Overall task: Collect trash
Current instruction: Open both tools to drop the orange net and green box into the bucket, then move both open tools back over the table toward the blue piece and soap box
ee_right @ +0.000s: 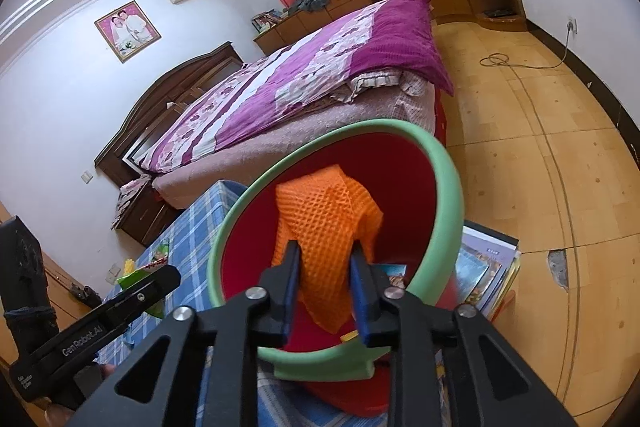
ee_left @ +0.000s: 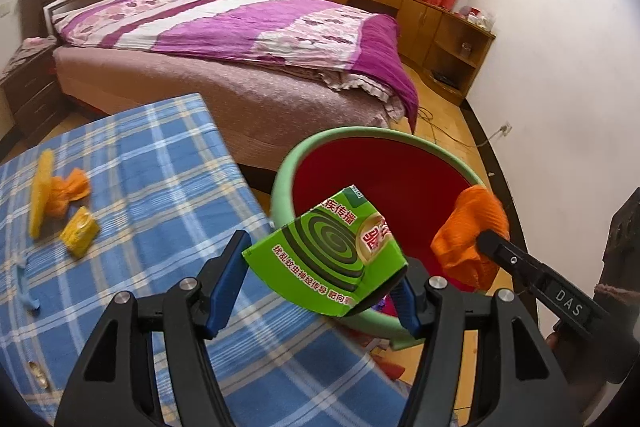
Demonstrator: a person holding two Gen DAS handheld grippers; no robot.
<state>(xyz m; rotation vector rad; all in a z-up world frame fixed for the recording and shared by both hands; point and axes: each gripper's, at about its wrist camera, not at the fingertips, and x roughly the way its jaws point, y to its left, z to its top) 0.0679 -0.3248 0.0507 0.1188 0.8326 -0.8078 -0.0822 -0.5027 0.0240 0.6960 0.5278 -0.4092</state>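
Left claw [ee_left: 320, 283]: gripping a green mosquito-coil box [ee_left: 326, 253], holding it tilted at the near rim of the bin.
Right claw [ee_right: 326, 277]: jaws standing slightly apart, an orange mesh cloth [ee_right: 326, 223] hanging between them over the bin's mouth.
Bin [ee_left: 280, 187]: green-rimmed, red inside, sitting just right of the surface.
Surface [ee_left: 160, 167]: blue plaid, carrying yellow and orange scraps [ee_left: 64, 203] at far left.

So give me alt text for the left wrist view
The left gripper holds a green mosquito-coil box over a red bin with a green rim. The right gripper brings orange cloth to the bin. Yellow and orange scraps lie on a blue plaid table; a bed stands behind.
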